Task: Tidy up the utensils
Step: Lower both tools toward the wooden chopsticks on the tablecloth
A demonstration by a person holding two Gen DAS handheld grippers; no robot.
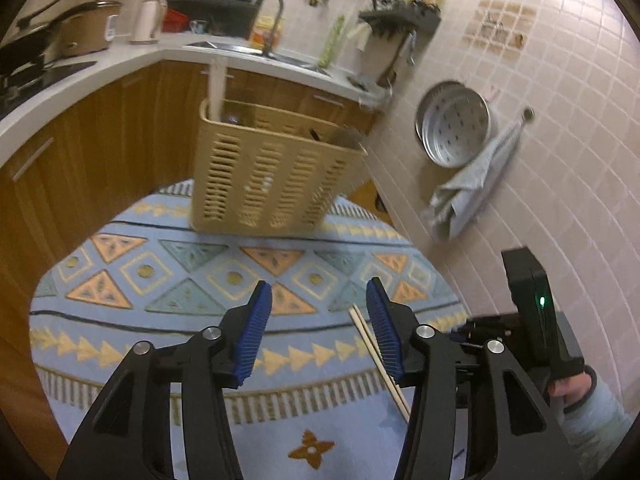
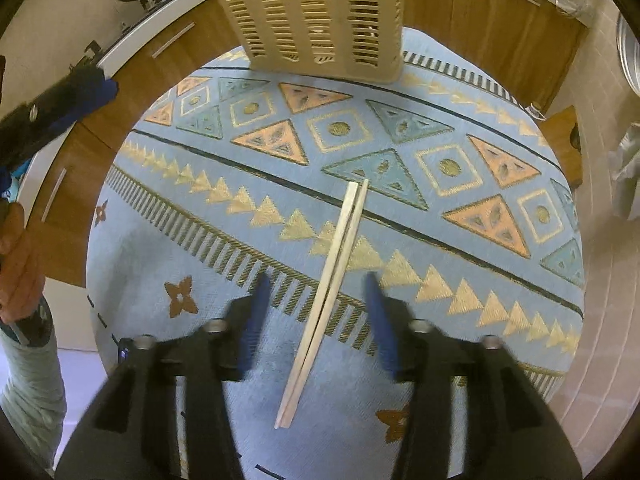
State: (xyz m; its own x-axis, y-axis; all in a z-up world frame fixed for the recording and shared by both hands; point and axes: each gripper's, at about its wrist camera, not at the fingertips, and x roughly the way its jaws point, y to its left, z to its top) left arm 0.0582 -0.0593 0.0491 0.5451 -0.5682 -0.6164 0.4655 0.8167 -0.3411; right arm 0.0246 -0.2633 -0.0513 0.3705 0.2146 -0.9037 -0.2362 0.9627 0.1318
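Between the blue ribbed fingers of the left gripper nothing is held; they stand parted over the round blue patterned tablecloth, the beige slotted plastic utensil basket well ahead of them.

In the right wrist view, the right gripper is spread, straddling the pair of pale wooden chopsticks without touching. Best to lower squarely and close on both sticks together. No writing is legible.

Pale-blue cloth with orange and teal triangles — beige slatted basket, pale wooden chopsticks, blue gripper pads.
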